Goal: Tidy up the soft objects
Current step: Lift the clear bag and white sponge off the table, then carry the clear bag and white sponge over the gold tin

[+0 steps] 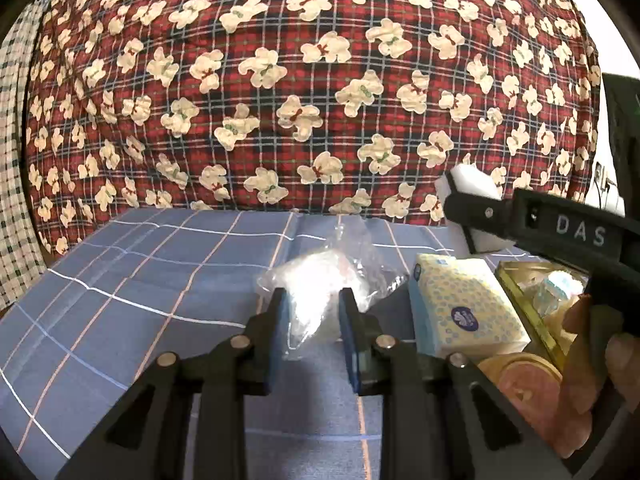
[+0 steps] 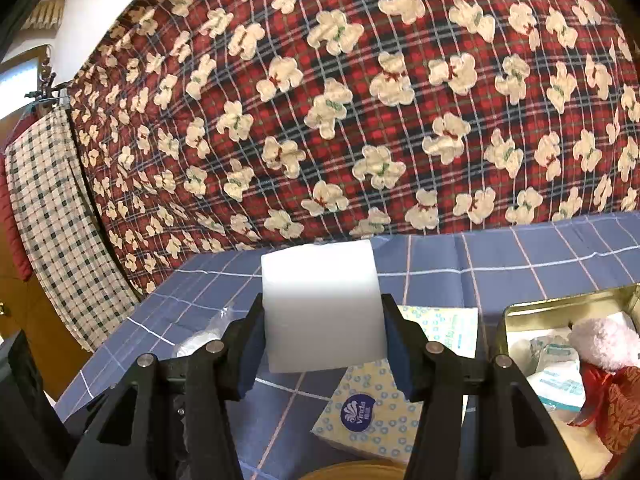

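Your right gripper (image 2: 324, 344) was clamped on the white sponge block (image 2: 320, 304) at frame centre; it looked light and squashy, best held by its flat sides. Your left gripper (image 1: 312, 320) pinched the slippery plastic bag (image 1: 320, 284) at lower centre.

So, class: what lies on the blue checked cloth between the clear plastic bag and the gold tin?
The yellow tissue pack lies between the clear plastic bag and the gold tin. The left wrist view shows it best.
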`<act>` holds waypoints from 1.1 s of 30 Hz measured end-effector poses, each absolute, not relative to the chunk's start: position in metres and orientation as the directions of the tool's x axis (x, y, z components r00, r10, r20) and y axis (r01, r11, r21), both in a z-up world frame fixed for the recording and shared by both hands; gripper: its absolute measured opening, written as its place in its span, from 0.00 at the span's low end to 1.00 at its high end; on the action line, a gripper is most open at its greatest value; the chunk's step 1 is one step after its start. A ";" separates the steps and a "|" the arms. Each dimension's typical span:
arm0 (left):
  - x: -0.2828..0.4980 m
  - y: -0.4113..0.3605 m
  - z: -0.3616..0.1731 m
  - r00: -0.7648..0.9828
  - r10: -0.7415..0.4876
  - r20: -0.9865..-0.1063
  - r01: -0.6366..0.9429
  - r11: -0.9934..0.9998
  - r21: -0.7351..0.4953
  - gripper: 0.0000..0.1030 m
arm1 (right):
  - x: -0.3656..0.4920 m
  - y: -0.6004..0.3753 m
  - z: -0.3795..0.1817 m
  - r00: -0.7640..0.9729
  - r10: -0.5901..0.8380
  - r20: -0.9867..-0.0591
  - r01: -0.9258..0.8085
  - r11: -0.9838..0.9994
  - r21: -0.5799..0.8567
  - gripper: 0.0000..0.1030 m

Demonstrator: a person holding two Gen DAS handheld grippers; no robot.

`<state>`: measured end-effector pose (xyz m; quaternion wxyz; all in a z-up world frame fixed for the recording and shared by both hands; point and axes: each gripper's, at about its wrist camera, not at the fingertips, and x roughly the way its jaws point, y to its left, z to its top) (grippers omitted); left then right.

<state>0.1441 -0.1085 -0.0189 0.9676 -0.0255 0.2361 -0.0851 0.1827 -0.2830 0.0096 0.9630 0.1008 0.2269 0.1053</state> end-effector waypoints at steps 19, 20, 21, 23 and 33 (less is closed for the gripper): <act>0.139 -0.108 -0.016 0.892 -0.179 -0.415 0.157 0.984 -0.086 0.23 | 0.156 -0.281 0.021 0.939 0.166 -0.300 -0.122 0.979 0.161 0.54; 0.138 -0.108 -0.016 0.893 -0.179 -0.413 0.157 0.984 -0.085 0.23 | 0.155 -0.281 0.022 0.940 0.165 -0.298 -0.121 0.980 0.161 0.54; 0.137 -0.108 -0.016 0.894 -0.181 -0.410 0.160 0.983 -0.087 0.23 | 0.154 -0.282 0.023 0.940 0.164 -0.298 -0.120 0.979 0.162 0.54; 0.136 -0.109 -0.015 0.897 -0.187 -0.401 0.166 0.982 -0.087 0.23 | 0.151 -0.282 0.025 0.941 0.167 -0.294 -0.122 0.979 0.164 0.54; 0.132 -0.110 -0.014 0.907 -0.192 -0.375 0.176 0.981 -0.077 0.23 | 0.126 -0.281 0.036 0.955 0.161 -0.249 -0.127 0.981 0.146 0.54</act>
